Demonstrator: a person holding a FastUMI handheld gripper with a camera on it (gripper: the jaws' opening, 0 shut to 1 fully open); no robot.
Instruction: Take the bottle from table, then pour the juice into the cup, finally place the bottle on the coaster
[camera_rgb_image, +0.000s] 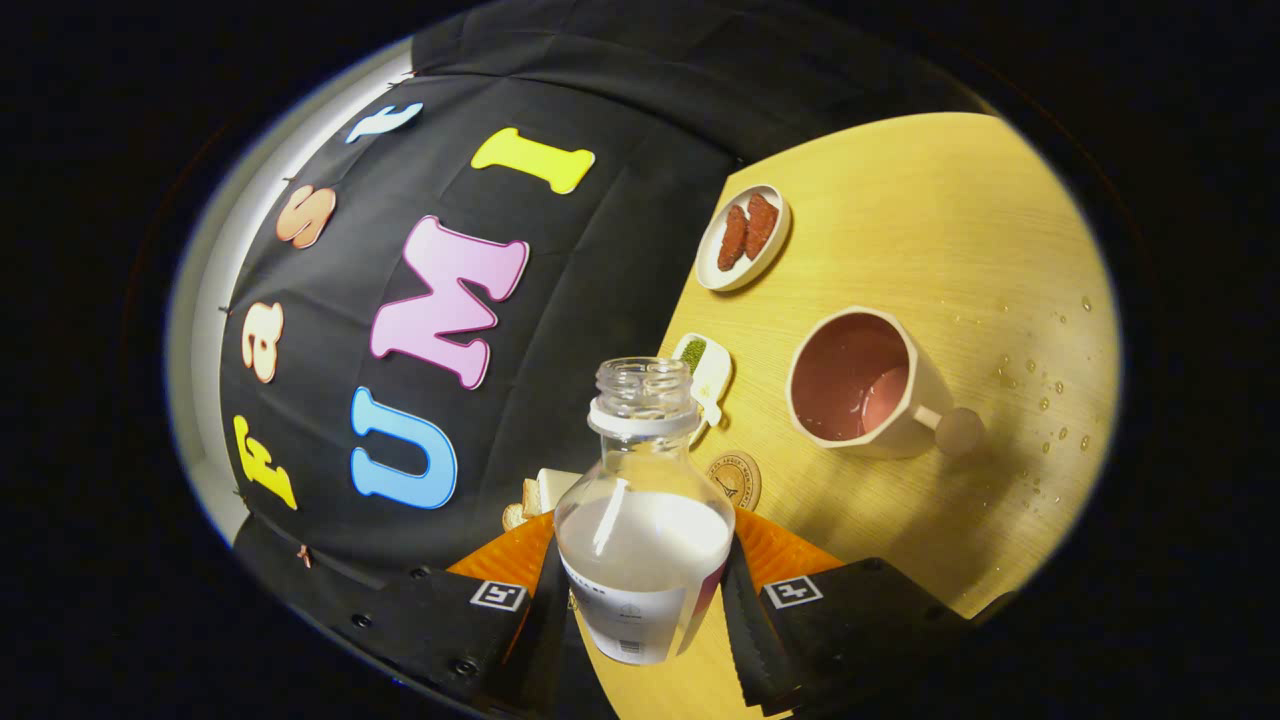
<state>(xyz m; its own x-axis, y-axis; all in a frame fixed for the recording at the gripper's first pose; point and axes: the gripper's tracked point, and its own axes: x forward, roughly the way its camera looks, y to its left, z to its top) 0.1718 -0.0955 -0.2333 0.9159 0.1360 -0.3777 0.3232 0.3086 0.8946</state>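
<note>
Gripper view, whole scene rolled so that the wooden table (900, 200) runs up the right side and the black booth wall (620, 250) fills the left. Going left to right: just beside the bottle's left shoulder, at the table's edge against the wall, a few small pale blocks (540, 492), too small to identify. Next, the gripper (645, 600): both fingers closed on the clear bottle (643, 530), one pressed to each side of its lower body, so the bottle is clamped between them and carried clear of the table surface. Bottle is uncapped, open threaded mouth with a white collar ring below it; its whitish liquid fills roughly the lower body, the surface line sitting level across the widest part; a label wraps the base. Beyond the neck, a small white dish (707, 372) with a green patch in it, partly hidden by the bottle's mouth. Just right of the bottle's shoulder, a round brown coaster (738, 478) with a printed emblem lies flat on the table, bare. Further back, near the wall, a white oval plate (742, 238) holding two reddish-brown pieces. Right of the coaster, well apart from the plate, the cream cup (870, 385) with pinkish interior, a little pale liquid pooled inside, knob handle pointing right. Past the cup, scattered water droplets (1050, 395) on the wood.
</note>
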